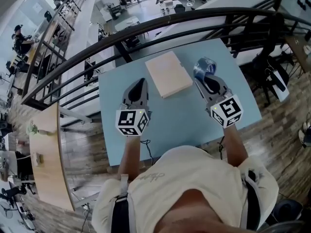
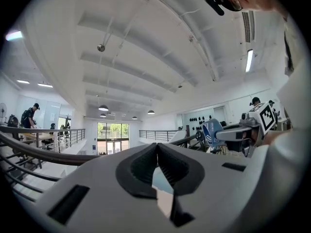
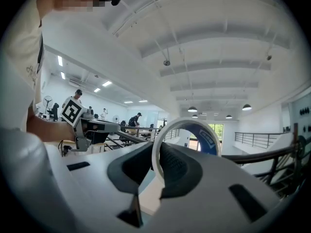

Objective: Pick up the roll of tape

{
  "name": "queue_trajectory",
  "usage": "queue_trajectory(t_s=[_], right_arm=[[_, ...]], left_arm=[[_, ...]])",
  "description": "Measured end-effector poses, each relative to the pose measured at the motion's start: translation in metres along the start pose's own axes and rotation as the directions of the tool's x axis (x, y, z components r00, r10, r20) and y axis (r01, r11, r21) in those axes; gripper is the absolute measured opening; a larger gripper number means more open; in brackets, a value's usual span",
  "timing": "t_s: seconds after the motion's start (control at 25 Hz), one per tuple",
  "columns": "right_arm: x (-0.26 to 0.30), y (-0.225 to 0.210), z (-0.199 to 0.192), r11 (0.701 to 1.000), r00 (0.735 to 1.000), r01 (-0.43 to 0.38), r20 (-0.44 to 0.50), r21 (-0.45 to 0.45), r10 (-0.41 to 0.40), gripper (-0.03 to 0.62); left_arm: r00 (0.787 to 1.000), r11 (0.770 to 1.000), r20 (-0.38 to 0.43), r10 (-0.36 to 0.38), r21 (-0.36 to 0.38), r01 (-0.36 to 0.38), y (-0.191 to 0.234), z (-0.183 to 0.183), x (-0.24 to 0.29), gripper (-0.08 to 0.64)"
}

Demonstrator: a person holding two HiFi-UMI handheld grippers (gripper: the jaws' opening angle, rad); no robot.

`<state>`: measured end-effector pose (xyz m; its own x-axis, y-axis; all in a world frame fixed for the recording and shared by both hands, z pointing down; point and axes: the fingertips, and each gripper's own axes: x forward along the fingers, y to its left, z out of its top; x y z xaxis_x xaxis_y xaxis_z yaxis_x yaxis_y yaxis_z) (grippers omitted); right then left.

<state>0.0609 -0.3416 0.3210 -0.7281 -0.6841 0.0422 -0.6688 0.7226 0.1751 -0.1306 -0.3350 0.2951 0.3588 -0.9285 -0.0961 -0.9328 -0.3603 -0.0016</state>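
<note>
The roll of tape [image 1: 204,65] is a white ring with blue print, lifted off the light blue table [image 1: 180,120] at the right. My right gripper [image 1: 205,77] is shut on its wall. In the right gripper view the tape [image 3: 208,139] stands upright between the black pads, with the right gripper [image 3: 156,153] pinching its left edge. My left gripper [image 1: 140,83] hovers over the table's left half, shut and empty. In the left gripper view the left gripper [image 2: 156,148] has its tips touching, and the tape [image 2: 212,132] shows at the right.
A flat beige box [image 1: 168,74] lies on the table between the two grippers. A black curved railing [image 1: 146,25] runs just behind the table's far edge, with a lower floor beyond. A wooden shelf [image 1: 46,154] stands to the left.
</note>
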Motion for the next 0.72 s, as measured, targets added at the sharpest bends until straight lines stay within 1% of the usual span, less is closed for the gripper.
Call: queue_trajectory(t_s=[0.24,0.44,0.72], right_arm=[[-0.002,-0.001,0.005,1.0,1.0,0.007,0.015,-0.003,-0.007,0.049],[-0.005,0.002,0.006,1.0,1.0,0.008,0.017,-0.004,-0.008,0.049],[-0.004,0.008,0.004,1.0,1.0,0.007,0.006,0.005,-0.007,0.049]], left_arm=[[1.0,1.0,-0.002,0.021,-0.013,-0.021,0.005,-0.004,-0.007,0.02],[0.999,0.999,0.012,0.034,-0.021,-0.034,0.006,-0.005,-0.011,0.02],[1.0,0.999,0.005,0.029,-0.031,-0.029,0.007,-0.007,-0.013,0.02]])
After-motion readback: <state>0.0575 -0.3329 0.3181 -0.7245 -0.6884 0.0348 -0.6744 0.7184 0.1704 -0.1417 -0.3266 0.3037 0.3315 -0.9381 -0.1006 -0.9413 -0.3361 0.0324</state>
